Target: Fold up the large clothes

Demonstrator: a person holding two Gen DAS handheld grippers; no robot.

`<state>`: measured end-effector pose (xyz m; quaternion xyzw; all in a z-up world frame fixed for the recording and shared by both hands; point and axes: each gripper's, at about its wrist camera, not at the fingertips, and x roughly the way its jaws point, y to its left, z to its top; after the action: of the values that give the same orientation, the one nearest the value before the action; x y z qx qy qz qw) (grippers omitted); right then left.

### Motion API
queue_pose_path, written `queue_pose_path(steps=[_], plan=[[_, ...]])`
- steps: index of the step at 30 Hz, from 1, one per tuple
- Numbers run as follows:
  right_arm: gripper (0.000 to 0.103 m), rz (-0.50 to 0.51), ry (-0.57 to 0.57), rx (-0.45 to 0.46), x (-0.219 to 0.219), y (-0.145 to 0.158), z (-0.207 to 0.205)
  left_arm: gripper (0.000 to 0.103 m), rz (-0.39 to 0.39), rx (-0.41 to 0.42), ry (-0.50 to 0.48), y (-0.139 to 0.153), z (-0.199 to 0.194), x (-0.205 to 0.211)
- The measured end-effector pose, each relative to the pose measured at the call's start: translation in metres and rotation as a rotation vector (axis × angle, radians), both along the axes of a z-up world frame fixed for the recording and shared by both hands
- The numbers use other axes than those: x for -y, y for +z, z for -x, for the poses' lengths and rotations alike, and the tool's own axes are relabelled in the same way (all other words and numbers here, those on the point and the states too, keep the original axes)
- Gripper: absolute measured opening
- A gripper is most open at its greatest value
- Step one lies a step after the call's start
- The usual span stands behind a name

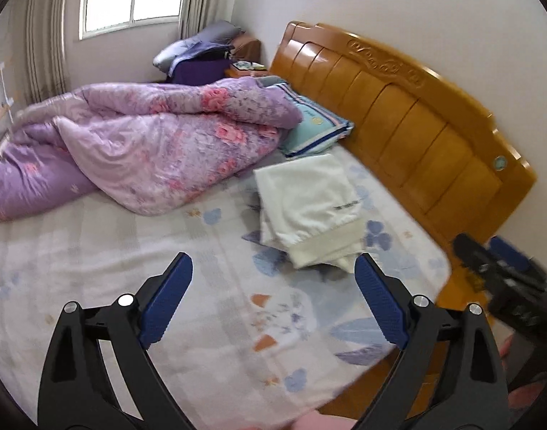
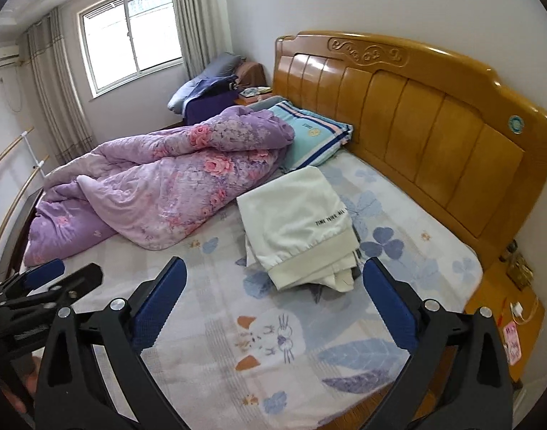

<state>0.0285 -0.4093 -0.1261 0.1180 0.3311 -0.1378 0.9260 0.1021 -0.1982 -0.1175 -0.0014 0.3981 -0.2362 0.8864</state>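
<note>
Cream-white folded garment with ribbed hem and small dark lettering [image 2: 302, 222] lies flat on the bed's pale sheet printed with blue flowers [image 2: 216, 322], near the glossy orange-brown wooden headboard [image 2: 416, 122] and just beside the turquoise striped pillow [image 2: 309, 132]. Looks already folded into a compact rectangle, hem turned toward the cameras, probably so that the last edges can be checked or reached easily. Some loose layers stick out under the hem, so perhaps needs a little tidying.

Left tongs [image 1: 273, 279] wide apart, holding nothing, hovering above the sheet in front of the garment. Right tongs [image 2: 275, 281] also wide apart and empty, at similar height, pointed toward the hem.

Crumpled purple quilt with pink roses [image 2: 173, 182] heaped on the far side, likely pushed away to give free sheet for folding.
</note>
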Motion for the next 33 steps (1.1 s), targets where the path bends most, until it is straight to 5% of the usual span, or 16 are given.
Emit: queue_pose_path(steps=[6, 33], plan=[[0.095, 0.026, -0.015, 0.009, -0.018, 0.002, 0.02, 0.098, -0.094, 0.103, 0.045, 0.0, 0.024, -0.005], [0.095, 0.063, -0.029, -0.002, -0.02, -0.006, 0.023, 0.098, -0.095, 0.112, 0.037, -0.009, 0.016, -0.004]])
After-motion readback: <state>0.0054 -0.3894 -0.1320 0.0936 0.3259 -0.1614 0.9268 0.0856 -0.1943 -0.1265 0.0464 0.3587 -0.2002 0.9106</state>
